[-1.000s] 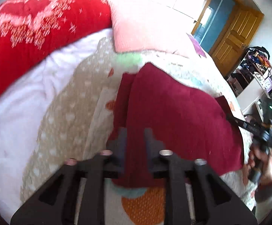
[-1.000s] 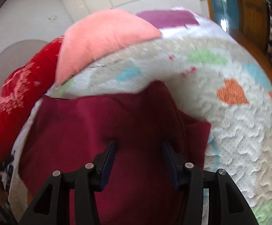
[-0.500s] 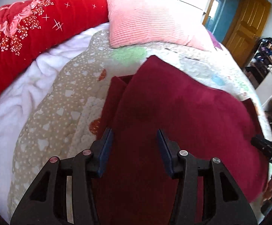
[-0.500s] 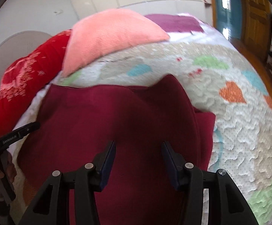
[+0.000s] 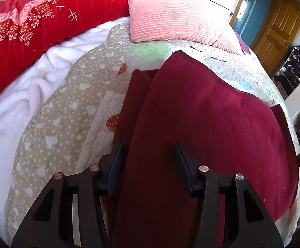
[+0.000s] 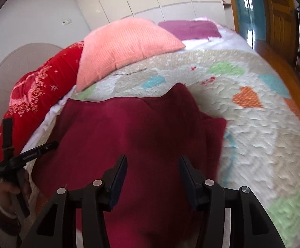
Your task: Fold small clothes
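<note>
A dark red garment (image 5: pixel 201 128) lies folded on the patterned quilt (image 5: pixel 63 124), with a narrower under-layer showing along its left edge. It also shows in the right wrist view (image 6: pixel 141 132). My left gripper (image 5: pixel 148 150) is open and empty, its jaws spread over the garment's near left part. My right gripper (image 6: pixel 153 163) is open and empty over the garment's near edge. The left gripper also appears at the far left of the right wrist view (image 6: pixel 25 157), held in a hand.
A pink pillow (image 5: pixel 170 14) and a red flowered blanket (image 5: pixel 36 20) lie at the head of the bed. A purple cloth (image 6: pixel 189 29) lies beyond the pillow. A wooden door (image 5: pixel 278 26) and cluttered shelves (image 5: pixel 298 62) stand to the right.
My left gripper opened from nearly shut and let the garment go. Both grippers drew back and rose a little. The garment now lies flat in its fold.
</note>
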Demonstrator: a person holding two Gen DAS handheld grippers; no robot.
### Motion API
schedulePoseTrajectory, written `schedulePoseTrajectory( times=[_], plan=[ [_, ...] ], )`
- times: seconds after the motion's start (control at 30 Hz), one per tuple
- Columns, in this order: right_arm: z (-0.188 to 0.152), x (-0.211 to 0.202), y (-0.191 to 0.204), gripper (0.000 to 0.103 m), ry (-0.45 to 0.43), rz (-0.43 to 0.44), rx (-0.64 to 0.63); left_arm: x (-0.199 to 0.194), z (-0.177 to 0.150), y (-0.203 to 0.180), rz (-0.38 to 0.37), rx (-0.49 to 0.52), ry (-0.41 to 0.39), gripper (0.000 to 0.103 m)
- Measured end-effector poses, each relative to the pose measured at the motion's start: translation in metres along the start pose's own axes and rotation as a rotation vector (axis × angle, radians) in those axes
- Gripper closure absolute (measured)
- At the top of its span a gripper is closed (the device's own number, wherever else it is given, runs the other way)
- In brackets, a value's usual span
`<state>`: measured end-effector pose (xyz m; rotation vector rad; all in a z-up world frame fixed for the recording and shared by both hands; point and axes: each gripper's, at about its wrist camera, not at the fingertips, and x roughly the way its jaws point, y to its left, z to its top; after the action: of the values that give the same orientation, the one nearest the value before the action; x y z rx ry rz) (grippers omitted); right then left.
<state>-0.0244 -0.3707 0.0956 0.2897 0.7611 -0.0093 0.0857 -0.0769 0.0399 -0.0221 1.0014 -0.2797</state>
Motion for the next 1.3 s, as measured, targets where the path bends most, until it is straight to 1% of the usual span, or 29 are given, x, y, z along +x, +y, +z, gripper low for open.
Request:
schedulePoseTrajectory(
  times=[0.13,0.17,0.23,0.27,0.3,0.37,0.43,0.5,0.53,0.63,0.7,0.77,0.8,0.83,0.9,0.93,0.97,1.0,1.03,1.07,1.13,1.2,1.23,1.27,1.3],
  plan=[
    [-0.018,-0.024,-0.001,0.053,-0.025,0.056,0.017,-0.006,-0.004,-0.002,0.002,0.004,0.006,0.053],
    [-0.023,-0.024,-0.002,0.053,-0.016,0.051,0.009,-0.008,-0.005,-0.001,0.000,0.000,0.007,0.053],
    [-0.032,-0.011,-0.004,0.055,0.046,0.000,-0.013,-0.013,-0.008,-0.001,-0.010,-0.011,0.012,0.053],
    [-0.037,-0.004,-0.006,0.056,0.071,-0.005,-0.019,-0.016,-0.011,-0.001,-0.017,-0.015,0.015,0.053],
    [-0.039,0.000,-0.006,0.056,0.076,-0.006,-0.026,-0.019,-0.013,-0.001,-0.022,-0.016,0.016,0.053],
    [-0.038,-0.005,-0.001,0.056,0.066,-0.028,-0.037,-0.024,-0.019,0.000,-0.030,-0.014,0.023,0.053],
    [-0.035,-0.020,0.005,0.055,0.032,-0.025,-0.029,-0.031,-0.026,0.006,-0.049,-0.029,0.024,0.053],
    [-0.036,-0.036,0.004,0.055,-0.015,-0.018,0.002,-0.037,-0.033,0.015,-0.066,-0.061,0.022,0.053],
    [-0.037,-0.040,0.001,0.054,-0.024,-0.022,0.017,-0.040,-0.035,0.019,-0.074,-0.076,0.021,0.053],
    [-0.042,-0.043,-0.011,0.053,-0.015,-0.041,0.056,-0.044,-0.043,0.029,-0.070,-0.101,0.016,0.053],
    [-0.045,-0.035,-0.022,0.053,0.020,-0.051,0.094,-0.044,-0.046,0.034,-0.063,-0.104,0.010,0.053],
    [-0.048,-0.026,-0.030,0.051,0.049,-0.031,0.132,-0.042,-0.048,0.038,-0.064,-0.114,0.007,0.053],
    [-0.050,-0.021,-0.034,0.048,0.054,-0.024,0.147,-0.040,-0.049,0.039,-0.073,-0.124,0.009,0.053],
    [-0.051,-0.017,-0.038,0.041,0.049,-0.024,0.167,-0.039,-0.049,0.041,-0.081,-0.134,0.010,0.052],
    [-0.051,-0.007,-0.047,0.039,0.044,0.021,0.224,-0.037,-0.051,0.043,-0.091,-0.152,0.002,0.045],
    [-0.049,-0.003,-0.051,0.039,0.038,0.039,0.245,-0.036,-0.051,0.044,-0.096,-0.158,-0.001,0.044],
    [-0.047,0.002,-0.054,0.047,0.029,0.055,0.258,-0.035,-0.052,0.046,-0.104,-0.165,-0.002,0.044],
    [-0.045,0.006,-0.055,0.054,0.021,0.044,0.257,-0.033,-0.053,0.047,-0.117,-0.175,0.002,0.044],
    [-0.041,0.007,-0.055,0.063,0.016,0.026,0.246,-0.031,-0.053,0.048,-0.124,-0.179,0.004,0.044],
    [-0.037,0.008,-0.053,0.070,0.010,0.012,0.229,-0.030,-0.053,0.049,-0.130,-0.181,0.004,0.043],
    [-0.029,0.003,-0.044,0.075,0.001,-0.016,0.172,-0.030,-0.052,0.049,-0.137,-0.178,-0.004,0.042],
    [-0.019,-0.008,-0.028,0.076,-0.030,-0.065,0.054,-0.029,-0.052,0.049,-0.137,-0.179,-0.014,0.040],
    [-0.019,-0.008,-0.025,0.076,-0.031,-0.081,0.028,-0.028,-0.052,0.048,-0.137,-0.183,-0.021,0.039],
    [-0.018,-0.005,-0.023,0.076,-0.018,-0.099,0.018,-0.027,-0.052,0.048,-0.136,-0.187,-0.025,0.038],
    [-0.021,0.005,-0.025,0.076,0.026,-0.120,0.023,-0.027,-0.053,0.047,-0.133,-0.188,-0.029,0.037]
  ],
)
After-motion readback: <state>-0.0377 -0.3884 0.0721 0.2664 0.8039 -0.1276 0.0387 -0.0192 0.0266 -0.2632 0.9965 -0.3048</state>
